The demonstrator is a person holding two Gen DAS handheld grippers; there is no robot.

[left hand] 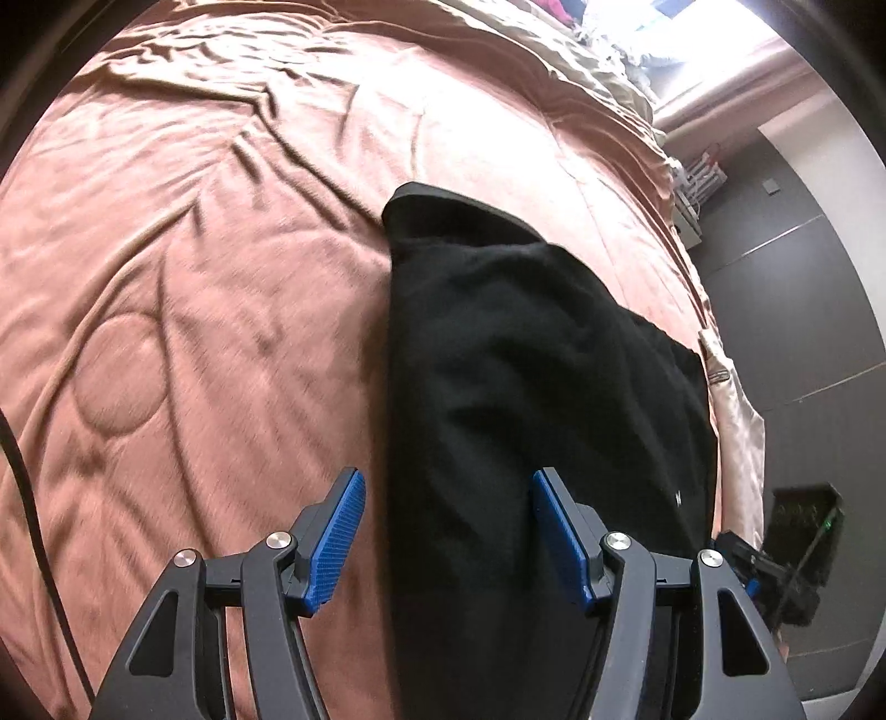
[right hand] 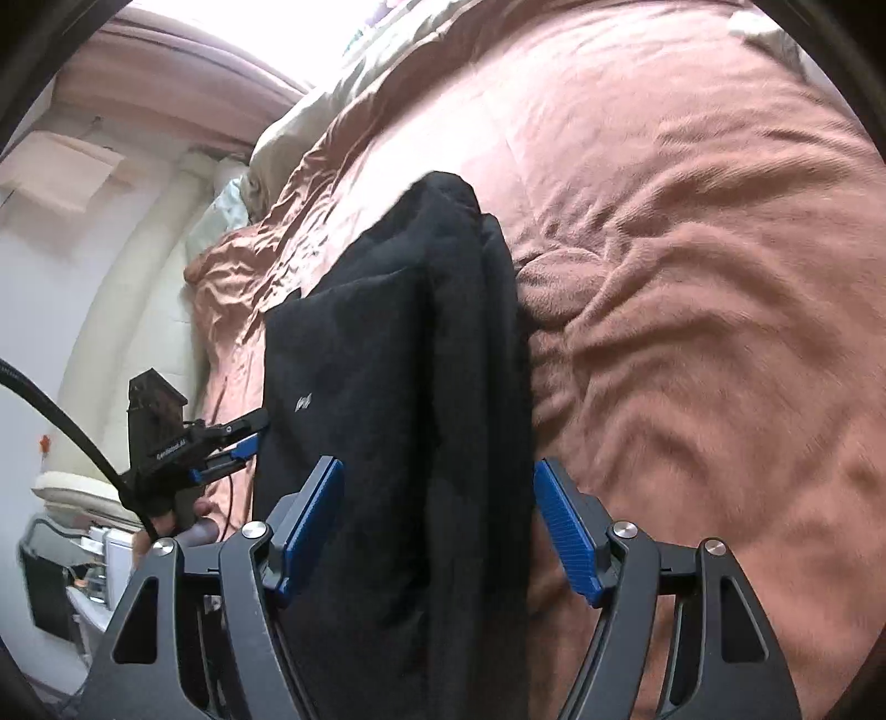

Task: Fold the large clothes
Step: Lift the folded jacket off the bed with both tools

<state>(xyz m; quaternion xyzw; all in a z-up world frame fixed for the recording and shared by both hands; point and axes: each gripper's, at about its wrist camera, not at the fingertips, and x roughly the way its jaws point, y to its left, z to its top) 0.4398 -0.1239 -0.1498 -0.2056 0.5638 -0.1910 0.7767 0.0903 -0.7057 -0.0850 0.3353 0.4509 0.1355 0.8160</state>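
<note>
A folded black fleece garment [left hand: 531, 399] lies on a wrinkled rust-brown quilted bedspread [left hand: 194, 266]. Both hand-held grippers, left [left hand: 448, 531] and right [right hand: 437, 526], are spread wide above it; grey panelled wall [left hand: 803, 266] beyond.

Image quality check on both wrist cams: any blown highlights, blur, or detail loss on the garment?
Left wrist view: window at top right is blown out, bedspread shows motion smear, black garment is nearly featureless. Right wrist view: top centre is clipped white, bedspread is softly blurred, garment folds are faintly readable, small logo is sharp. Both have strong fisheye curvature and dark corners.
</note>
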